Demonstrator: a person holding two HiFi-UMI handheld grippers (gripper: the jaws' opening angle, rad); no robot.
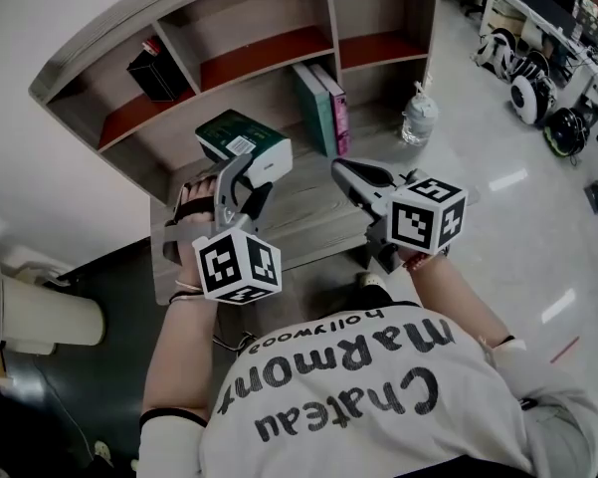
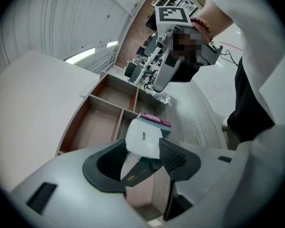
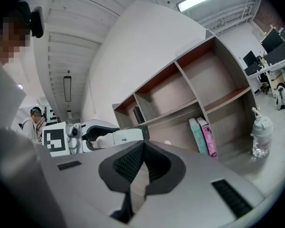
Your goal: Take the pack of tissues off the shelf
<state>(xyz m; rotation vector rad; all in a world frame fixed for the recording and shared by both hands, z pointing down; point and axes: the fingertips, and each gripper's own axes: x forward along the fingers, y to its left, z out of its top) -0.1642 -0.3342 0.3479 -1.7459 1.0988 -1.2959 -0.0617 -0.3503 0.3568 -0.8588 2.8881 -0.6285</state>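
Observation:
The pack of tissues (image 1: 241,139), dark green on top with a white end, is off the shelf (image 1: 269,46) and in front of it. My left gripper (image 1: 241,175) is shut on the pack, with a jaw on either side. In the left gripper view the pack (image 2: 143,139) sits between the ribbed pads (image 2: 170,156), its white end pointing away. My right gripper (image 1: 344,171) hovers to the right, jaws shut and empty; its view shows the pads (image 3: 133,161) meeting, with the held pack (image 3: 125,136) off to the left.
A teal book and a pink book (image 1: 323,108) stand in the lower shelf bay. A water bottle (image 1: 418,118) stands to their right. A black box (image 1: 157,72) sits in an upper left bay. A white cylinder (image 1: 40,317) stands at the far left.

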